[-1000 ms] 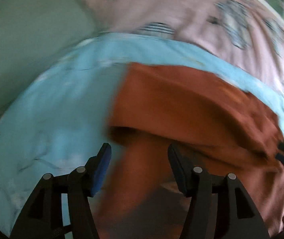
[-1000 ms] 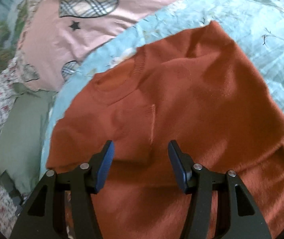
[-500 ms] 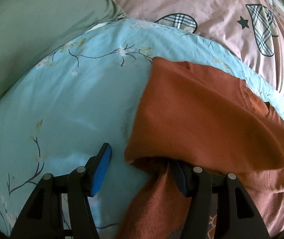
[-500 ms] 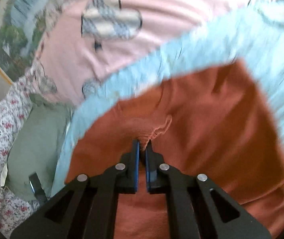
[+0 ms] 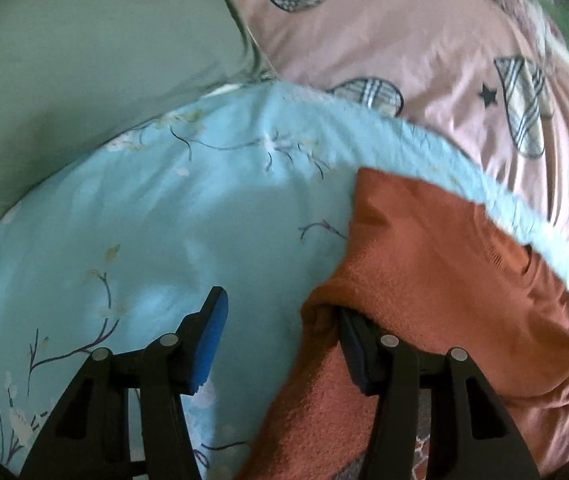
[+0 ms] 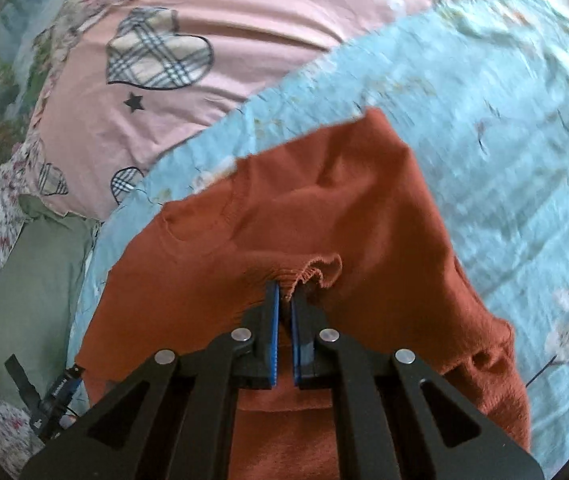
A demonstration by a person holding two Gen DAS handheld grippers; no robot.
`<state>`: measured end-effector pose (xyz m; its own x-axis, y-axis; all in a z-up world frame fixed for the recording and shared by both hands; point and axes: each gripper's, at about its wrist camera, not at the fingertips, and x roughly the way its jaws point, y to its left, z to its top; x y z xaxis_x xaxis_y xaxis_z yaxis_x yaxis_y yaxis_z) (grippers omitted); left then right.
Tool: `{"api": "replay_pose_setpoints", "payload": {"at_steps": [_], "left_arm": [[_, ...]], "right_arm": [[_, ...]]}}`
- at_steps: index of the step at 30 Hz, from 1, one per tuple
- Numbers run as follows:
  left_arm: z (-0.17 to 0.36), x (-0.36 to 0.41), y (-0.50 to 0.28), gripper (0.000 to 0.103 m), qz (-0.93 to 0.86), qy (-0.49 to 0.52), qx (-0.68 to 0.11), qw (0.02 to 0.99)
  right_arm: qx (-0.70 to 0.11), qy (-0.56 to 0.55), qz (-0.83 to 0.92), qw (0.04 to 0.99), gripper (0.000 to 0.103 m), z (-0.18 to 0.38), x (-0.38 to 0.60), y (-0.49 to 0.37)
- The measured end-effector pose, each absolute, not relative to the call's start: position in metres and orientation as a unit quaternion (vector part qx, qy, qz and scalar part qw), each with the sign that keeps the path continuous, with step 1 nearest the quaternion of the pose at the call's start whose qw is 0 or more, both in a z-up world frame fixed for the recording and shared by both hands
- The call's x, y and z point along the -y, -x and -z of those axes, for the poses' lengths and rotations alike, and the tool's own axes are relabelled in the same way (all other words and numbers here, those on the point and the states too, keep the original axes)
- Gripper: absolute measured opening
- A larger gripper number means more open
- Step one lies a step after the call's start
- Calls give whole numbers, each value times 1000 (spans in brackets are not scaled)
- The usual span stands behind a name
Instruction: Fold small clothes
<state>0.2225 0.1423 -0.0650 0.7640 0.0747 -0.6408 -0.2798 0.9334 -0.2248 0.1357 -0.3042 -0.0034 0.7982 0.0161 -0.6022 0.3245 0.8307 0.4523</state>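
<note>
Across the bed, a light blue floral quilt (image 5: 172,216) spreads bare to the left of the rust-orange sweater (image 6: 364,208), bordered by a pink heart-print cover (image 6: 244,28) and green pillow (image 5: 84,60). Lying on the quilt, the sweater bunches at a ruffled ribbed edge pinched by the right gripper (image 6: 284,294). Left gripper (image 5: 280,314) gapes wide, one finger tucked under the folded side.

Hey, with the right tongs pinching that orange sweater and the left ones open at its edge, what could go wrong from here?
1. The right tongs pinch only a small bunched ridge of the rust-orange sweater; it may slip out when pulled.
2. The left tongs are open, with one finger tucked under the sweater's folded edge, so closing could catch several layers.
3. The light blue floral quilt underneath is soft; dragging might wrinkle the fold.
</note>
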Motion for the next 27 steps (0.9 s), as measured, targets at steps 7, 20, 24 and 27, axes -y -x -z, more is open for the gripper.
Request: {"api": "replay_pose_setpoints", "payload": {"at_steps": [7,20,24,27], "left_arm": [[72,-144,-233,58,-74,168,-359,915],[75,-144,-232,59,-68,166,-369,912],[76,-145,-233,59,-70,166,-372,911],[76,-148,-233,59,-63,176,-372,909]], "right_arm": [[-331,-268,131,895,6,23,318,-133],[-300,-193,198,913,12,-21,296,-114],[-341,-208,94,912,33,-13,278,-151],[-405,-201,119,884,34,21,285,-177]]}}
